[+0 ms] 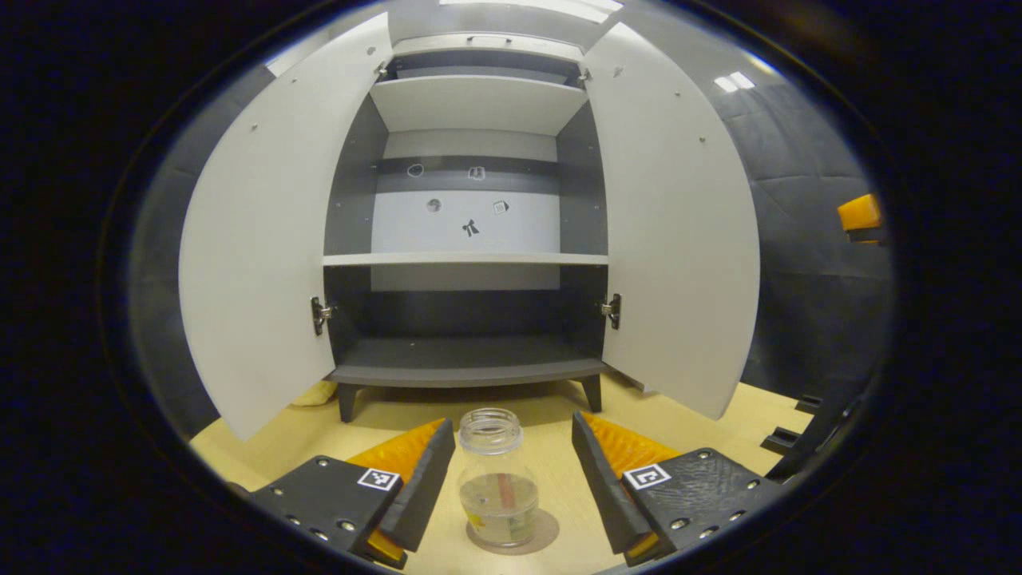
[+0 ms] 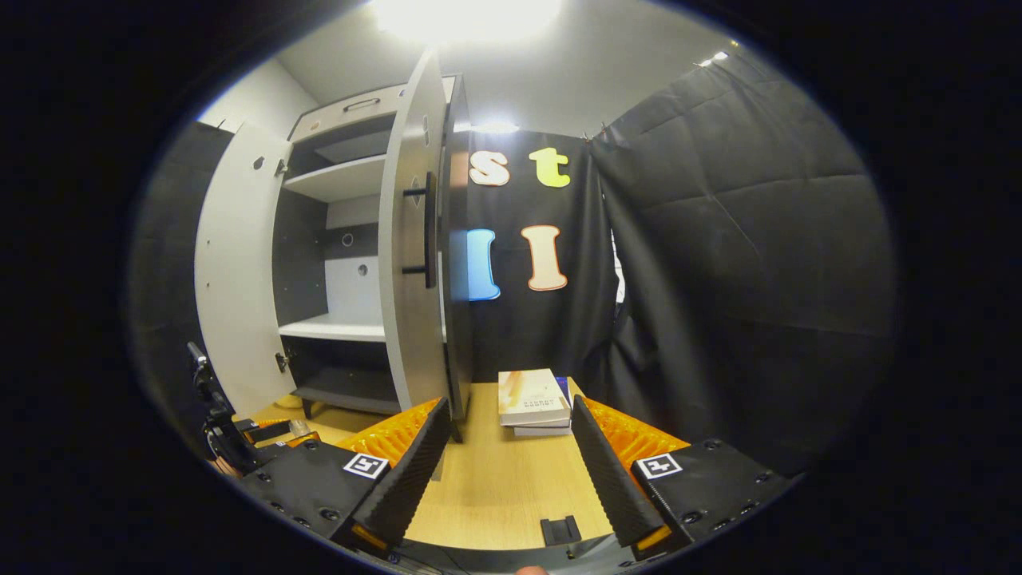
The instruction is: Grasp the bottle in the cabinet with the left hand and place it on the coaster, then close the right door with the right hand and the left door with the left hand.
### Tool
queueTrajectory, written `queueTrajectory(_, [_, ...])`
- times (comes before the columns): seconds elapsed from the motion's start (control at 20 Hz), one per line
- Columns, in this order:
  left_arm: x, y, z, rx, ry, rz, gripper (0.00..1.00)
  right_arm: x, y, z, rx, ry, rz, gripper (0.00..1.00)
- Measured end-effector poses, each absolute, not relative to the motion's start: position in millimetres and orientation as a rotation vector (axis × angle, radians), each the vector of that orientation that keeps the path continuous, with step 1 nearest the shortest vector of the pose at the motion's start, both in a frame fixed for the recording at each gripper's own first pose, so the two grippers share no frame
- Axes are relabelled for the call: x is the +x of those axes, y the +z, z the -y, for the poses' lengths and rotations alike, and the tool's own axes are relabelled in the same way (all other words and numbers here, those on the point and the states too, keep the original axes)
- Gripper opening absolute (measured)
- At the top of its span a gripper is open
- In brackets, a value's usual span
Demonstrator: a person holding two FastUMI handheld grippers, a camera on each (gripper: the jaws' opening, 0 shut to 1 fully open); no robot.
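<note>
**Bottle on the coaster, both doors open**

The clear glass bottle (image 1: 498, 477), lidless with a little liquid inside, stands upright on the round coaster (image 1: 543, 533) between the spread fingers of the left tool (image 1: 511, 479), untouched. Behind it the cabinet (image 1: 467, 263) has its left door (image 1: 255, 239) and right door (image 1: 675, 231) wide open. The right tool (image 2: 511, 471) is open and empty over the wooden tabletop (image 2: 499, 487), near stacked books (image 2: 533, 402) by the black curtain.

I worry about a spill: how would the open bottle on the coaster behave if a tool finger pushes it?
The bottle looks like clear glass, so probably rigid, smooth and breakable. It has no lid and holds some liquid low down; a hard push could tip it and spill. It is taller than wide and stands on a thin coaster, so it may slide before it tips.
</note>
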State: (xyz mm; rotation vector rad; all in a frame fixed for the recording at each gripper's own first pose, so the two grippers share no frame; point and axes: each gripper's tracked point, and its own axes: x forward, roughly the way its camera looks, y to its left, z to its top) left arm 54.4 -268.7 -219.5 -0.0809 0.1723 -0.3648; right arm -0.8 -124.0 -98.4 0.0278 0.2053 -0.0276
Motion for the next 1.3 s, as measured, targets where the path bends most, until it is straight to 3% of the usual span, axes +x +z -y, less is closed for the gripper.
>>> queueTrajectory(0.6, [11,-122,182,-0.111,-0.257,-0.136,0.86,78,-28,139,0.100,-0.084,-0.099,0.98])
queueTrajectory(1.3, [21,-101,-18,-0.123,0.004,-0.124,0.87,141,0,105,-0.022,-0.258,-0.068,0.97])
